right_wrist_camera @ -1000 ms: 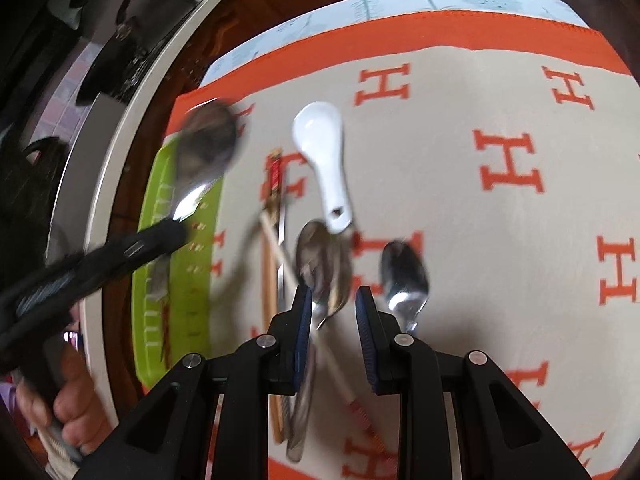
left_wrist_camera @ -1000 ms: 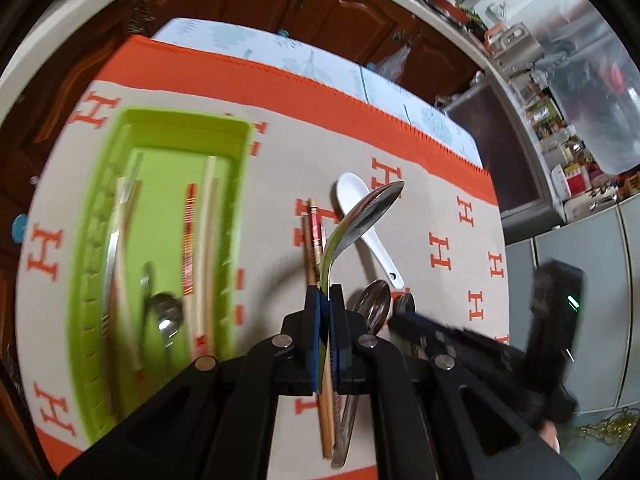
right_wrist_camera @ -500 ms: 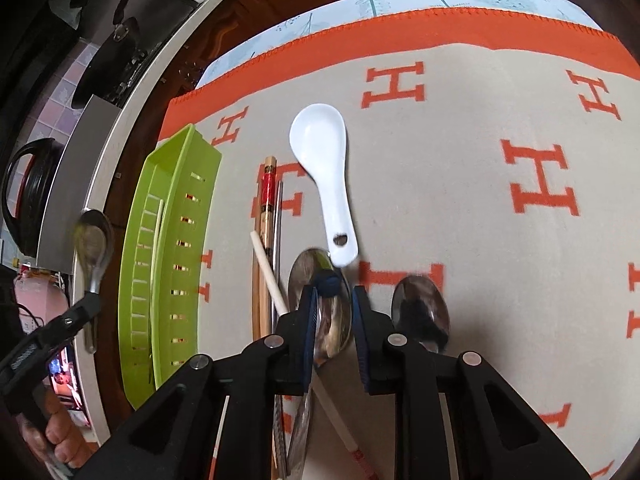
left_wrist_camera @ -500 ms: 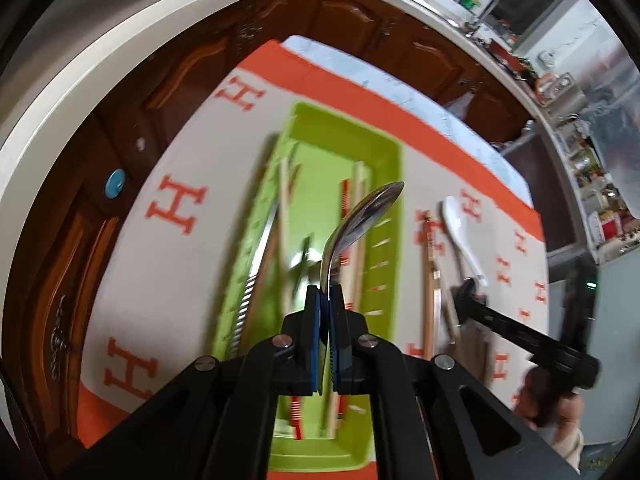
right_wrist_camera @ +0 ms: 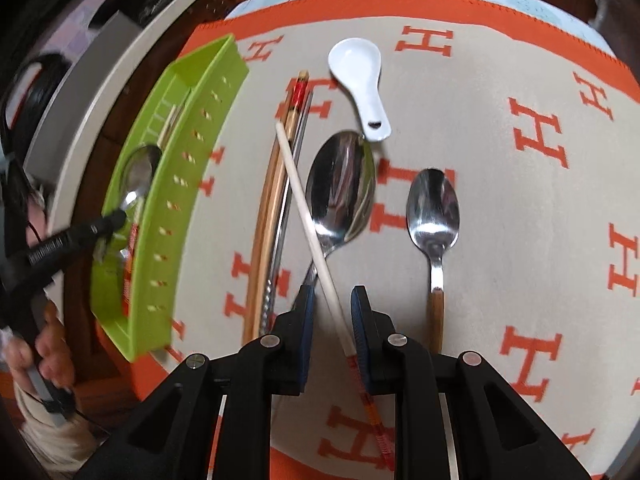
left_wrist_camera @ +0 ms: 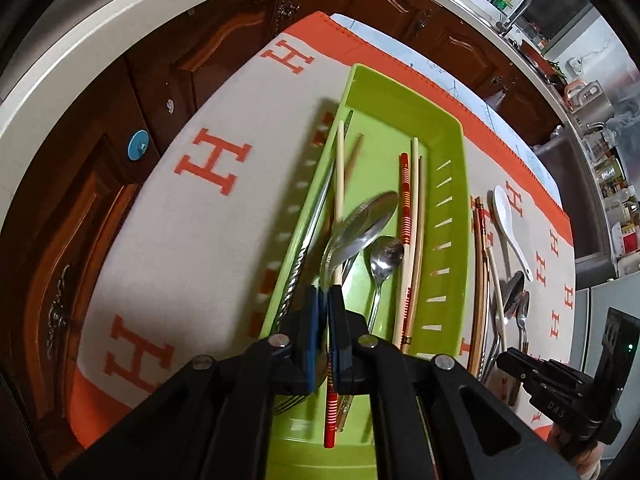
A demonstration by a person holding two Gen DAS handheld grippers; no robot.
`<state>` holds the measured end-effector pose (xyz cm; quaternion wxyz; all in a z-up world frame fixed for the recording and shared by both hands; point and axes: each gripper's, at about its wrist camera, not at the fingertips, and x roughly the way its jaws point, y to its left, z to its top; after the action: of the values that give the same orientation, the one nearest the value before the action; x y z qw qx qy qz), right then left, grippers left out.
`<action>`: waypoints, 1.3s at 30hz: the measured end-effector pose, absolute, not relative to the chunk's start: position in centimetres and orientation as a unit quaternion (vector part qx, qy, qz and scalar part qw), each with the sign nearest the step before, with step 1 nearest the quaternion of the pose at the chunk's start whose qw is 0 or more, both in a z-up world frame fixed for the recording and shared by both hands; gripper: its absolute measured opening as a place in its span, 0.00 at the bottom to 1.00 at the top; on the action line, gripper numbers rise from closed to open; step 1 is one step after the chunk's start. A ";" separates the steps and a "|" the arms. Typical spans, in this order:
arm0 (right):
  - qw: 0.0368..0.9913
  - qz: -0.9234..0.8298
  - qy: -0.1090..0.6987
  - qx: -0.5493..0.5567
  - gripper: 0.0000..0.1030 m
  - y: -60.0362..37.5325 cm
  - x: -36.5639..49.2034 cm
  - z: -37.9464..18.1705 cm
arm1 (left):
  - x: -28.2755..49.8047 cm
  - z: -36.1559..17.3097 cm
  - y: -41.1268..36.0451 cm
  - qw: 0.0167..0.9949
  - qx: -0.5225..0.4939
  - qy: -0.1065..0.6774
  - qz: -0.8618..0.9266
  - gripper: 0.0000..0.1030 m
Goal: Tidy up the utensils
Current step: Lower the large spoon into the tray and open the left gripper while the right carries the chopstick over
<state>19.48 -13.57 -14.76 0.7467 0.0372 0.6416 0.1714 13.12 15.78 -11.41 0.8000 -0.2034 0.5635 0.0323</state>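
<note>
My left gripper (left_wrist_camera: pixel 325 292) is shut on the handle of a steel spoon (left_wrist_camera: pixel 360 220), tilted low over the green tray (left_wrist_camera: pixel 444 208). In the tray lie several chopsticks and a small steel spoon (left_wrist_camera: pixel 386 256). In the right wrist view the left gripper (right_wrist_camera: pixel 108 220) shows over the tray (right_wrist_camera: pixel 188 184). My right gripper (right_wrist_camera: pixel 332 290) hangs over the cloth, jaws a little apart. A cream chopstick (right_wrist_camera: pixel 308 220) runs between them, unpressed. The large steel spoon (right_wrist_camera: pixel 340 188) lies just ahead, its handle passing under the left finger.
On the orange-and-beige cloth (right_wrist_camera: pixel 500 240) also lie a white ceramic spoon (right_wrist_camera: pixel 360 72), a wooden-handled spoon (right_wrist_camera: pixel 434 208) and a bundle of chopsticks (right_wrist_camera: pixel 272 200). Dark wooden cabinets (left_wrist_camera: pixel 120 160) stand beyond the table's left edge. A person's hand (right_wrist_camera: pixel 52 352) holds the left gripper.
My left gripper carried the spoon from above the loose utensils to over the green tray and sank lower. My right gripper drew back from the large spoon's bowl toward its handle and narrowed slightly.
</note>
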 end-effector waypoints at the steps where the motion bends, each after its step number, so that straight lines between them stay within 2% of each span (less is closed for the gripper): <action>1: 0.749 0.169 0.640 0.031 0.16 -13.5 19.3 -14.8 | 13.1 -11.5 15.8 0.799 -0.203 0.565 0.033 0.09; 2: 0.750 0.165 0.641 0.025 0.10 -13.8 19.0 -14.7 | 13.0 -11.6 15.8 0.798 -0.204 0.566 0.030 0.11; 4: 0.753 0.162 0.638 0.022 0.09 -13.7 18.7 -14.6 | 12.7 -11.7 15.5 0.796 -0.203 0.569 0.021 0.18; 8: 0.759 0.157 0.632 0.025 0.06 -13.5 18.0 -13.7 | 11.7 -11.3 14.8 0.805 -0.179 0.565 0.019 0.21; 12: 0.768 0.166 0.616 0.050 0.05 -13.6 17.3 -11.0 | 10.8 -10.3 14.7 0.816 -0.172 0.551 0.014 0.29; 15: 0.775 0.177 0.603 0.060 0.05 -13.0 17.1 -8.9 | 10.3 -9.4 14.6 0.827 -0.162 0.539 0.009 0.42; 20: 0.774 0.208 0.590 0.092 0.05 -10.4 17.4 -5.4 | 9.4 -7.5 14.3 0.847 -0.135 0.513 0.013 0.51; 22: 0.770 0.217 0.590 0.111 0.05 -9.2 17.7 -4.7 | 9.2 -6.7 14.4 0.857 -0.125 0.499 0.019 0.61; 29: 0.762 0.210 0.594 0.152 0.05 -5.0 19.6 -4.1 | 8.6 -5.7 15.5 0.874 -0.090 0.476 0.050 0.68; 31: 0.757 0.206 0.598 0.162 0.05 -4.0 20.2 -4.5 | 8.4 -5.9 16.1 0.873 -0.091 0.477 0.055 0.73; 39: 0.747 0.190 0.615 0.165 0.05 -0.8 21.6 -7.1 | 8.4 -5.9 18.1 0.873 -0.081 0.475 0.082 0.81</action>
<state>21.59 -0.77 -7.07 0.7472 0.1653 0.6150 0.1900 8.40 18.10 -5.93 0.8726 -0.0809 0.4746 0.0825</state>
